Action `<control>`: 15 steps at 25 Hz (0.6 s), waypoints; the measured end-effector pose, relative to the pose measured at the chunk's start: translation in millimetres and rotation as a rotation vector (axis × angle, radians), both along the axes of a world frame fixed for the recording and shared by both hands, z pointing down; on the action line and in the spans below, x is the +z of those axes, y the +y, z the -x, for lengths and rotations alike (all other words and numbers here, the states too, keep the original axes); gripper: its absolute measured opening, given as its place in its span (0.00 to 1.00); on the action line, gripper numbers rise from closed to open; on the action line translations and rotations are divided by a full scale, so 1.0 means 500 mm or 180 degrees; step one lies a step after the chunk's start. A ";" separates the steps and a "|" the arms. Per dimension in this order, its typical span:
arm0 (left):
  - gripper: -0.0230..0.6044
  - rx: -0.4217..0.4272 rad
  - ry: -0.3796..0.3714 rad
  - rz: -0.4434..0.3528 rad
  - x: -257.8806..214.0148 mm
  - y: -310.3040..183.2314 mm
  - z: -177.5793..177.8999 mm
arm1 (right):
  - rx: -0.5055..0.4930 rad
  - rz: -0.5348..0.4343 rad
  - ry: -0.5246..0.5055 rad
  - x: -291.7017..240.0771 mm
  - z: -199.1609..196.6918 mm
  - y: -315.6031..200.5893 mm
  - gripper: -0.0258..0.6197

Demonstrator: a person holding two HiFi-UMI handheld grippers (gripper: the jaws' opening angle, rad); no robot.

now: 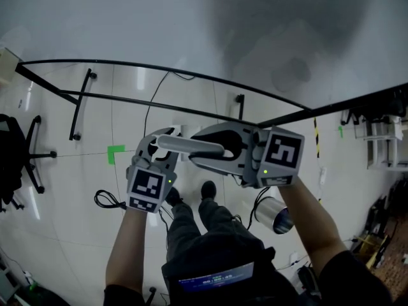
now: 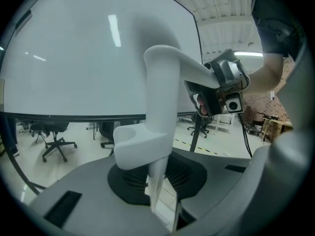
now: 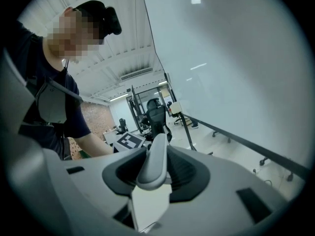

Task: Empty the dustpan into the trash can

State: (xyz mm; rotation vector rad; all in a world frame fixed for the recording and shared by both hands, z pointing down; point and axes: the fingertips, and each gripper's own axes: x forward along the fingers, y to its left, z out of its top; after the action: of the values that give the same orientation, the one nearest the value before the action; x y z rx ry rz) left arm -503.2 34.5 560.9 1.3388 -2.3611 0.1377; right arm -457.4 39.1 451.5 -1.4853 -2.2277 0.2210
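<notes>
Head view: two grippers, left gripper and right gripper, meet on one dustpan handle. One silver trash can sits on the floor under the right gripper.
Left gripper view: the jaws pinch the handle's thin white blade.
Right gripper view: the jaws clamp its rounded grey end.

A big white board fills the top of the head view, standing on a black frame with its feet on the floor. That floor is pale, glossy tile, catching the ceiling light. There's a green tape corner stuck on it, a black office chair at the left edge, and a looped black cable lying nearby. At the far right there's metal shelving. A brick wall stands behind, with a strip light glowing overhead.
</notes>
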 end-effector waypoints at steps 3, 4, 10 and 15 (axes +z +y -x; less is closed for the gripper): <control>0.14 -0.0031 -0.0018 -0.0021 0.018 -0.002 -0.005 | -0.0073 -0.0059 0.0065 0.025 -0.010 -0.006 0.27; 0.14 -0.0041 -0.0010 -0.0026 0.024 -0.003 -0.007 | -0.0089 -0.0078 0.0077 0.032 -0.012 -0.007 0.27; 0.14 -0.0130 0.0111 -0.0039 0.057 -0.018 -0.015 | -0.0125 -0.0172 0.0132 0.061 -0.021 -0.020 0.27; 0.14 -0.0232 0.0224 -0.0041 0.089 -0.005 -0.025 | -0.0110 -0.0222 0.0156 0.083 -0.023 -0.002 0.27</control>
State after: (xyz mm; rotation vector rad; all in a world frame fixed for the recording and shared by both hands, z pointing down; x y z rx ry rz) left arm -490.7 31.9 605.2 1.2409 -2.3519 0.0529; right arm -445.7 38.2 492.8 -1.4646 -2.1474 0.1653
